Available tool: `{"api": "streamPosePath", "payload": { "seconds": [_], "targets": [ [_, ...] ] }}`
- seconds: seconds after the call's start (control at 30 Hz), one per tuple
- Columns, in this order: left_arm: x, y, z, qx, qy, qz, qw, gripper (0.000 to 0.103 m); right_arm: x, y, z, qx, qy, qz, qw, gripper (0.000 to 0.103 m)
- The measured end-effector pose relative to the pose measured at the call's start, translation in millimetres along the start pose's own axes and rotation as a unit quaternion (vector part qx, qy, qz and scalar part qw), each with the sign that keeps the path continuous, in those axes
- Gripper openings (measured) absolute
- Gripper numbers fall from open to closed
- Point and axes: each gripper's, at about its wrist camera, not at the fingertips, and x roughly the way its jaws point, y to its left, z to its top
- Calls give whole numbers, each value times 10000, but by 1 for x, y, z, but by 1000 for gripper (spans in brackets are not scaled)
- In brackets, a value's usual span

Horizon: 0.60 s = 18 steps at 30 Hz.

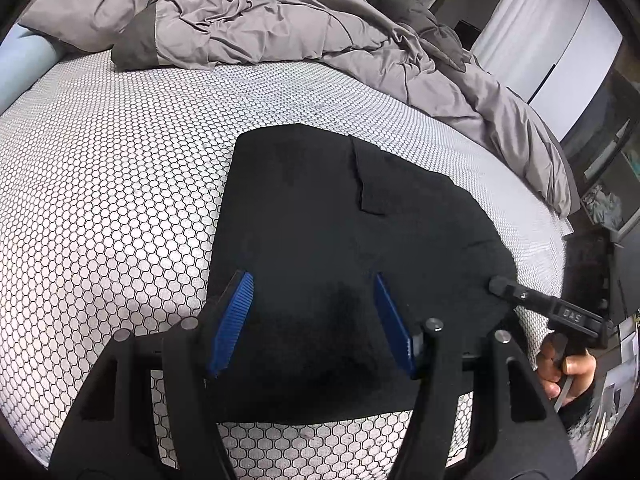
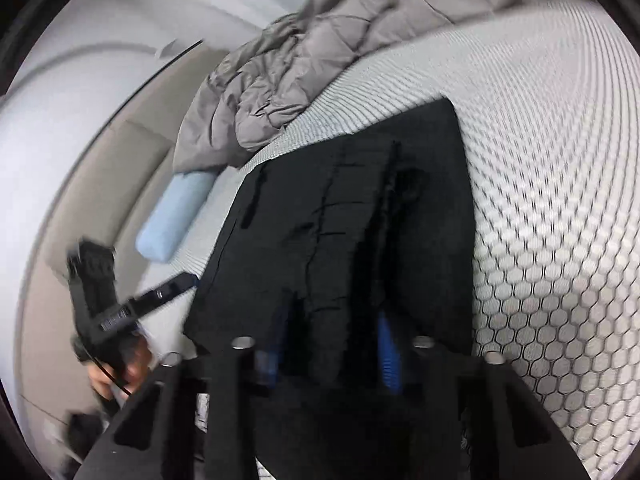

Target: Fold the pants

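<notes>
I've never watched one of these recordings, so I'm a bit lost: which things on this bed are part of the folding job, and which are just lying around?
Part of the job:
- black pants, lying folded on the bed
- left gripper, jaws apart over the pants
- right gripper, at the pants' edge

Just lying about:
- rumpled grey duvet
- light blue pillow
- honeycomb-patterned mattress, the work surface only

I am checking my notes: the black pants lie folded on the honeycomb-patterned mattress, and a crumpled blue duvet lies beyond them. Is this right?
One detail is wrong: the duvet is grey, not blue, as the left wrist view shows. The black pants do lie folded on the honeycomb-patterned mattress.
</notes>
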Motion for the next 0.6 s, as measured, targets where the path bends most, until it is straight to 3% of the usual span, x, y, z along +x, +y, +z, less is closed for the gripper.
{"api": "streamPosePath", "payload": {
  "seconds": [0.07, 0.17, 0.23, 0.27, 0.3, 0.33, 0.37, 0.43, 0.53, 0.6],
  "targets": [
    [-2, 1, 0, 15, -21, 33, 10000, 59, -15, 14, -2, -211, -192, 80, 9996, 17],
    [-4, 4, 1, -36, -49, 30, 10000, 59, -50, 34, -12, -314, -395, 229, 9985, 15],
    [-3, 6, 1, -41, -30, 86, 10000, 59, -65, 42, -24, -408, -482, 47, 9980, 15],
    [-3, 7, 0, -21, -7, 108, 9999, 59, -63, 40, -34, -478, -338, -333, 9977, 17],
    [-2, 8, -1, 11, 19, 136, 9999, 59, -54, 33, -43, -534, -143, -772, 9955, 21],
    [0, 9, -2, 50, 44, 202, 9998, 59, -42, 23, -49, -443, 109, -1015, 9938, 33],
    [2, 11, -3, 55, 46, 318, 9995, 59, -32, 9, -53, -186, 331, -1023, 9940, 35],
    [7, 20, -7, -60, 102, 443, 9989, 59, -40, 3, -49, -19, 190, -636, 9978, 44],
    [17, 33, -10, -348, 260, 342, 9985, 59, -76, 2, -44, 6, -527, -516, 9973, 72],
    [24, 40, -13, -528, 406, 209, 9976, 49, -76, -8, -40, 178, -561, -362, 9976, 71]
  ]
}}
